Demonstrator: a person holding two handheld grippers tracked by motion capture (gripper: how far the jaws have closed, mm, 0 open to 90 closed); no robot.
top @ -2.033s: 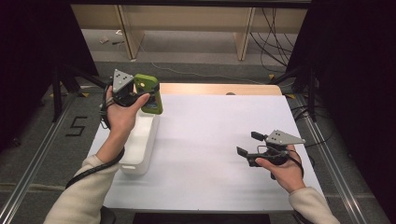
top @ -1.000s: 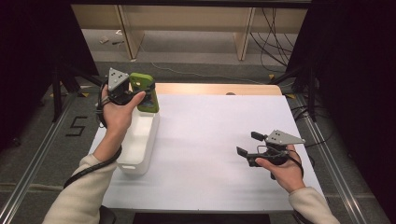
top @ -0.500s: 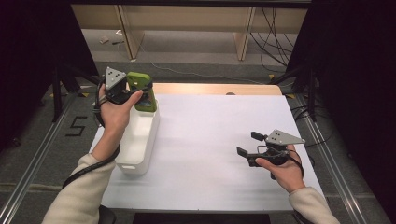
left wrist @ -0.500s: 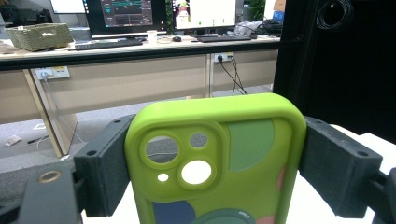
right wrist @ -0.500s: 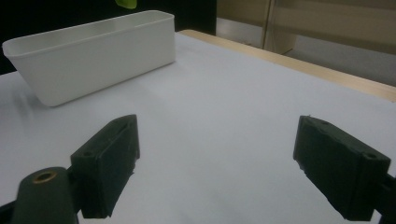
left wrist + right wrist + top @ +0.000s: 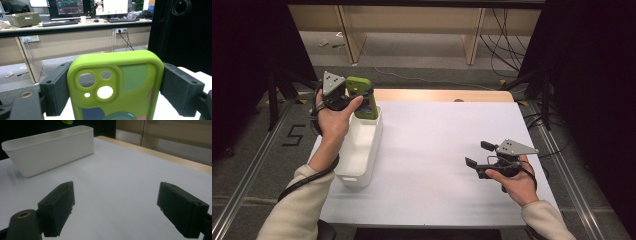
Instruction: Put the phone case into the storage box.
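A lime-green phone case [image 6: 363, 100] with coloured patches and a camera cut-out is clamped by its two long sides in my left gripper [image 6: 358, 99], upright over the far end of a white plastic bin [image 6: 362, 161]. In the left gripper view the case [image 6: 117, 85] stands between the two black pads [image 6: 53, 90], which press on its edges, with my left gripper [image 6: 112, 91] shut on it. My right gripper [image 6: 478, 153] rests low over the white table at the right, jaws wide apart with nothing between them. The right gripper view shows the same gripper [image 6: 120, 207] facing the bin [image 6: 50, 152].
The white table top [image 6: 437, 140] ends in a wooden strip [image 6: 442, 95] at the far side. Metal rails [image 6: 257, 165] run along both sides. Beyond the table are a grey floor, wooden furniture legs and cables. The bin looks empty.
My left gripper with the phone case has drifted a little farther away and to the left over the bin's far end. The right gripper has stayed where it was.
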